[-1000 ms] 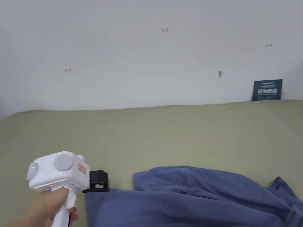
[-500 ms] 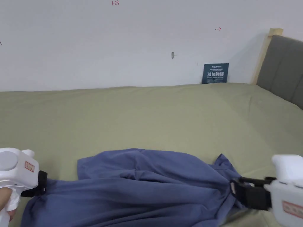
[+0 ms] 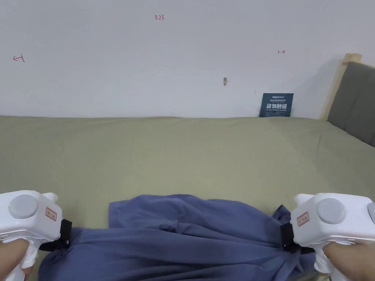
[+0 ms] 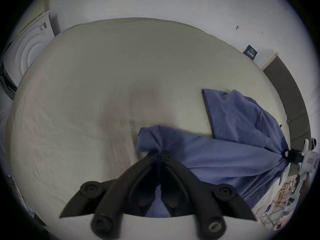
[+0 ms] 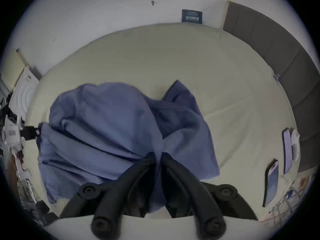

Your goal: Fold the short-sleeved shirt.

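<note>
Both grippers, left gripper [image 4: 160, 155] and right gripper [image 5: 158, 154], clamp bunched ends of the blue short-sleeved shirt [image 3: 190, 234] over the bed [image 3: 183, 153], apparently spreading it; laying it flat comes next.

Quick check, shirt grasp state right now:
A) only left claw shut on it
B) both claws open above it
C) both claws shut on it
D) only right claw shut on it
C: in each gripper view the jaws pinch blue cloth, left claw and right claw at opposite ends of the shirt, which lies bunched on the bed.
</note>
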A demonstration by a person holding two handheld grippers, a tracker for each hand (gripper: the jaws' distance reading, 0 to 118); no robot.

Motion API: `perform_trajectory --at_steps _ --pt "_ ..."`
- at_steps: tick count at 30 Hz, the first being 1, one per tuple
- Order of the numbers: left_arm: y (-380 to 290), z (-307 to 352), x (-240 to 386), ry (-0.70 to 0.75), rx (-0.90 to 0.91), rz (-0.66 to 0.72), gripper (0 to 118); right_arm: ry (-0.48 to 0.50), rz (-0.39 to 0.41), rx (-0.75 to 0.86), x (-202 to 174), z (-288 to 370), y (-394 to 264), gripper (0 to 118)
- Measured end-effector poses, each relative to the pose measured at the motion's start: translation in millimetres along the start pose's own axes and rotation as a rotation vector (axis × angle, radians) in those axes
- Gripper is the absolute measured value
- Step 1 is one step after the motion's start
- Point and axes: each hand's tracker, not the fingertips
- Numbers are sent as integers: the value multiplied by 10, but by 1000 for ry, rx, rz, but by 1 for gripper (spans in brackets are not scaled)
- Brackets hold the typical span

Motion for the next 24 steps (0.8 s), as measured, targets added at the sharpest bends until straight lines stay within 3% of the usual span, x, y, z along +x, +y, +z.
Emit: perform_trajectory --at_steps 10,20,24 --pt "311 756 -82 -135 269 -54 2 116 94 242 -222 652 186 8" --pt "896 1766 -105 -109 459 -58 2 167 164 456 -450 1254 870 8" --pt "1147 2106 -146 -94 553 -69 2 186 141 538 -489 1453 1202 8"
